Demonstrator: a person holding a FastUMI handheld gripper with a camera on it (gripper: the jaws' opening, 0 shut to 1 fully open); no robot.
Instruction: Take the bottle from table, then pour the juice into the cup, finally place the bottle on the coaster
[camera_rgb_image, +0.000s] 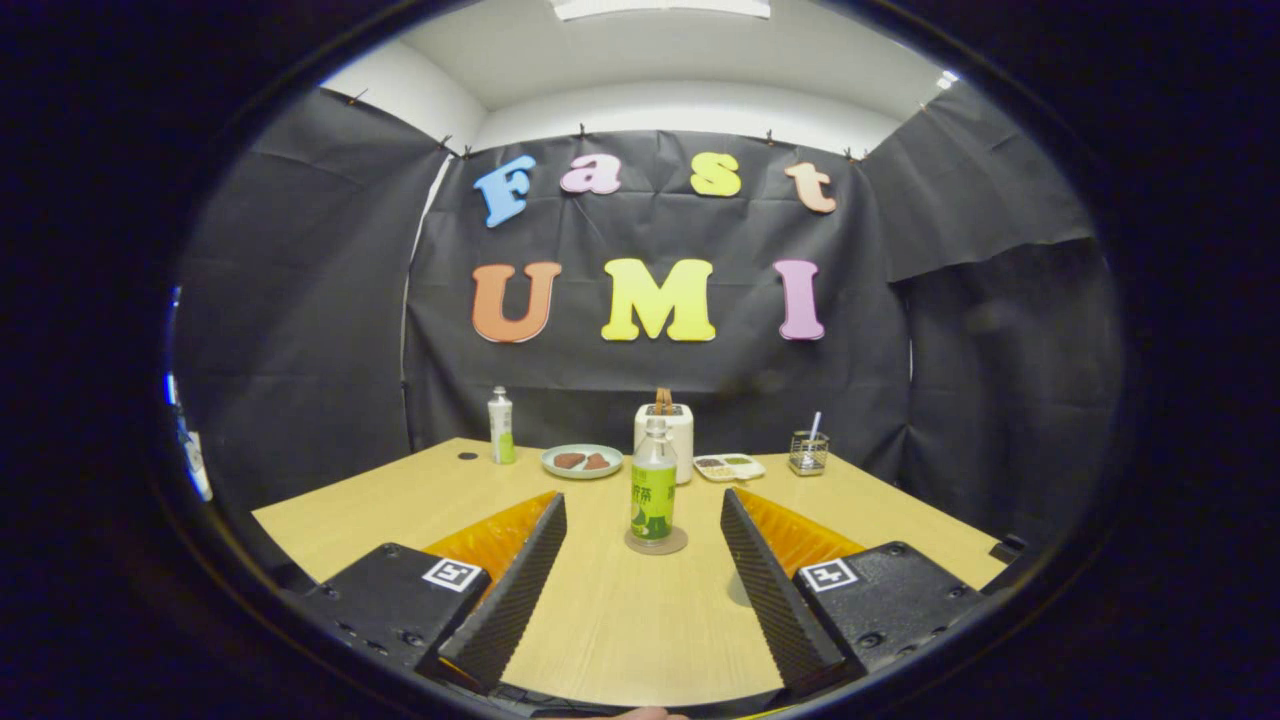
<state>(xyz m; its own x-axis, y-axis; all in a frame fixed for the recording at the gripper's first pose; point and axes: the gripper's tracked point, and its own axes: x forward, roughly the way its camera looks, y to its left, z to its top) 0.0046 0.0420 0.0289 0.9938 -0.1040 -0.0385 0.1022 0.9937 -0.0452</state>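
Green-labelled clear bottle (653, 483), writing too small to read, stands upright on its coaster (656, 543); gripper (643, 535) fingers spread wide, holding nothing.

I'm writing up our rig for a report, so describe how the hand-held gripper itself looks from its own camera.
The hand-held gripper has two long wedge-shaped fingers with finely ribbed inner faces. Each finger sits on a blocky black housing with visible screws. On top of each housing is a white square marker printed with a black pattern.
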